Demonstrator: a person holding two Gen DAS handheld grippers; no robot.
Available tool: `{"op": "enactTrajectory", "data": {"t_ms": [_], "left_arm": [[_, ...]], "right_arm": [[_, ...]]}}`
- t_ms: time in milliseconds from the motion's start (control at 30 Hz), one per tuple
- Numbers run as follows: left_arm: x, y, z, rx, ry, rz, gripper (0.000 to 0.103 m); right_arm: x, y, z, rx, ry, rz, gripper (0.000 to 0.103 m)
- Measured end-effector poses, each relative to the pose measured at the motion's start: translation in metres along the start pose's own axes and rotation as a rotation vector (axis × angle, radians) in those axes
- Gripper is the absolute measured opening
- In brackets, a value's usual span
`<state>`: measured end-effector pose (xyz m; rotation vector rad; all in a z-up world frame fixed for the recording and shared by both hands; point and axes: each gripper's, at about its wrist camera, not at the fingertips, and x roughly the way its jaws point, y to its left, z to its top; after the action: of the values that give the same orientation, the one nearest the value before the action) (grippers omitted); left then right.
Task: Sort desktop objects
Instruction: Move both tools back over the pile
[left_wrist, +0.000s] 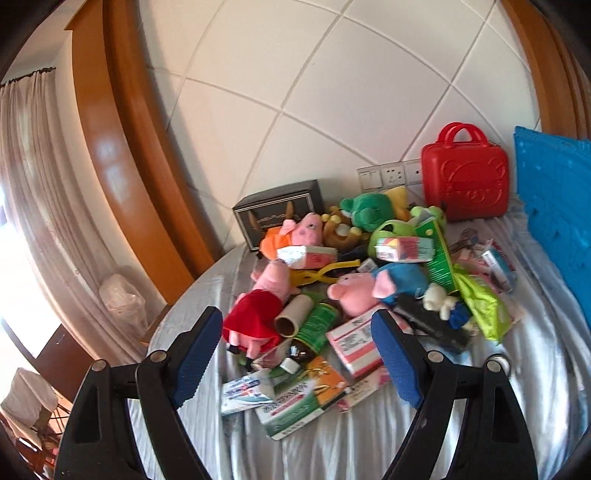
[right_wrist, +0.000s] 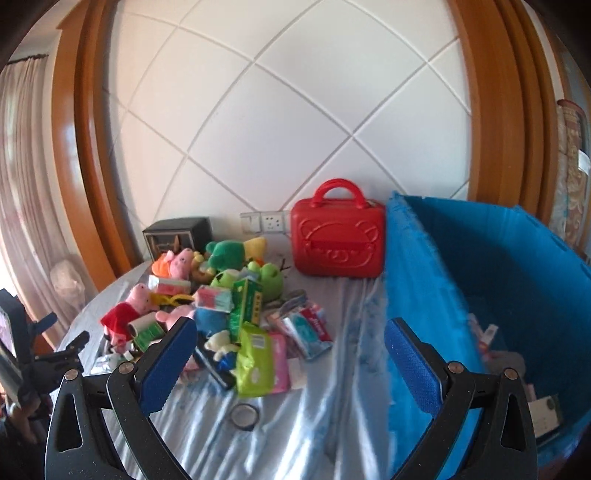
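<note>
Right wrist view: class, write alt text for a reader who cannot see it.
An open, empty hand-held gripper points at a cloth-covered table piled with plush toys and boxes. A red case stands behind, a blue bin on the right.

No lettering can be read with confidence in either view. Print shows on several things, but blur and small size leave it illegible: the green carton (left_wrist: 437, 251) standing right of centre in the left wrist view carries a column of pale characters; the white and green box (left_wrist: 295, 410) at lower centre has dark lettering across its face; the white and blue box (left_wrist: 245, 393) beside it bears red and blue marks. In the right wrist view the lime-green packet (right_wrist: 255, 360) at lower centre shows a barcode-like white patch, unreadable. The red case (right_wrist: 338, 240) at centre carries only an embossed bear face.
</note>
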<state>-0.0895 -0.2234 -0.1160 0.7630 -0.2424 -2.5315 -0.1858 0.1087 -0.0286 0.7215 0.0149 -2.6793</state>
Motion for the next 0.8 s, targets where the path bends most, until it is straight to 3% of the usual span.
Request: {"op": "enactTrajectory", "data": {"t_ms": [200, 367, 500, 633, 700, 800], "left_arm": [[0.037, 0.054, -0.014, -0.025, 0.001, -0.021, 0.083], [0.056, 0.085, -0.044, -0.030, 0.014, -0.066, 0.083], [0.065, 0.096, -0.074, -0.053, 0.104, -0.126, 0.083], [0.064, 0.100, -0.100, -0.036, 0.117, -0.064, 0.083], [0.064, 0.105, -0.109, -0.054, 0.135, -0.111, 0.083], [0.065, 0.100, -0.123, -0.003, 0.157, -0.045, 0.083]], "right_arm": [[0.035, 0.062, -0.002, 0.072, -0.019, 0.030, 0.103], [0.064, 0.103, -0.028, -0.027, 0.053, -0.073, 0.103], [0.058, 0.131, -0.054, -0.138, -0.050, -0.177, 0.103], [0.116, 0.139, -0.086, -0.128, 0.216, -0.048, 0.103], [0.126, 0.145, -0.096, -0.129, 0.239, -0.012, 0.103], [0.140, 0.156, -0.103, -0.155, 0.277, 0.023, 0.103]]}}
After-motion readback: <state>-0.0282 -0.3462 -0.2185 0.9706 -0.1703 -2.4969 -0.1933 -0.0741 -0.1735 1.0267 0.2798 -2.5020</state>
